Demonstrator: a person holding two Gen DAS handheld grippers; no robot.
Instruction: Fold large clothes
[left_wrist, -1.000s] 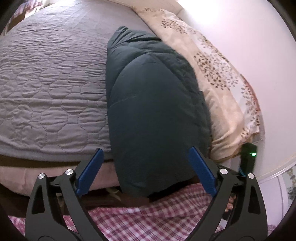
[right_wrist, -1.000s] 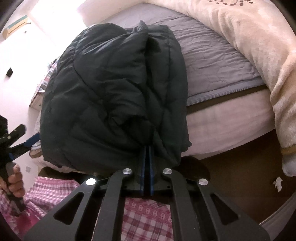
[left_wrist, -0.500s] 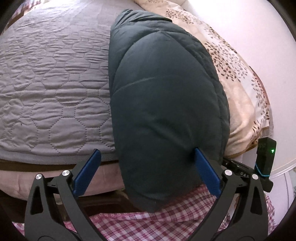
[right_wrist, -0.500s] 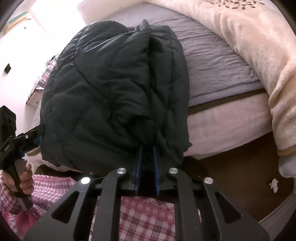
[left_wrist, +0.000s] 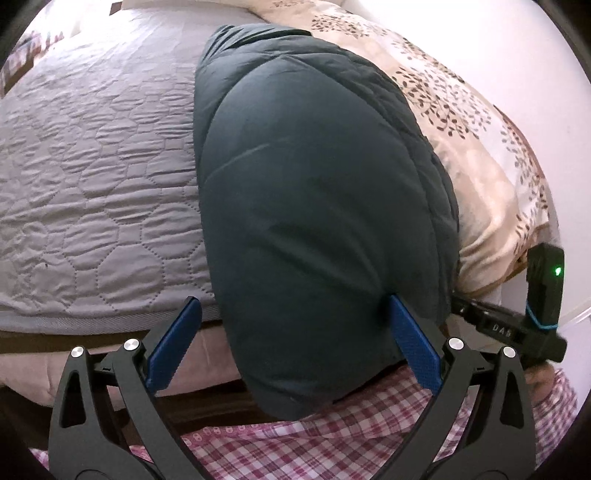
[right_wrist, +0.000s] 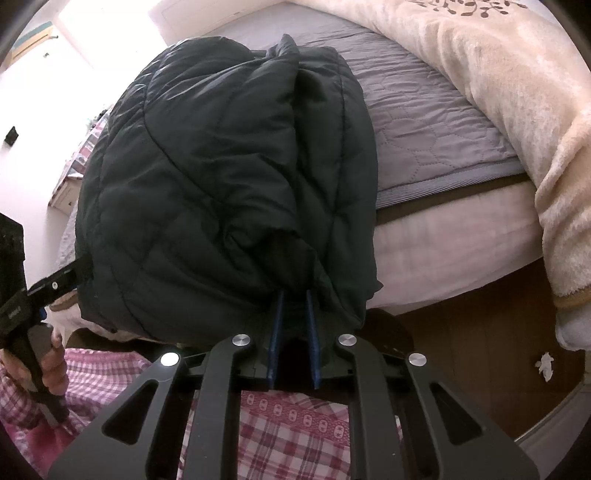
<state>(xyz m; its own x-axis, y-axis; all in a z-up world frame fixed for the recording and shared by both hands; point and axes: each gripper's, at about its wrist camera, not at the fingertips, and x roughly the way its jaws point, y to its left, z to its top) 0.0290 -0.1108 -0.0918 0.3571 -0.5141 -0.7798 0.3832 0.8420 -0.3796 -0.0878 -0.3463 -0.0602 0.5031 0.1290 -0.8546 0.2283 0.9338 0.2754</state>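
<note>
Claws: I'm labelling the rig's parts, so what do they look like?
Both claws, left and right, have black plastic arms with triangular cut-outs, silver round bolts and blue textured pads. A black box with a green light rides on the right one. The person wears a pink checked garment.

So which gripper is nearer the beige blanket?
Right gripper: jaws just opening, jacket hem between them, on the blanket side. Left gripper: jaws just widened, around the jacket's far edge.

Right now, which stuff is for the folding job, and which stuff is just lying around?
For the job:
- dark puffy jacket, folded over at the bed's edge
- left gripper, fingers wide apart
- right gripper, fingers close together at the jacket's hem

Just lying about:
- grey quilted bedspread
- cream leaf-print blanket
- white scrap on the floor
</note>
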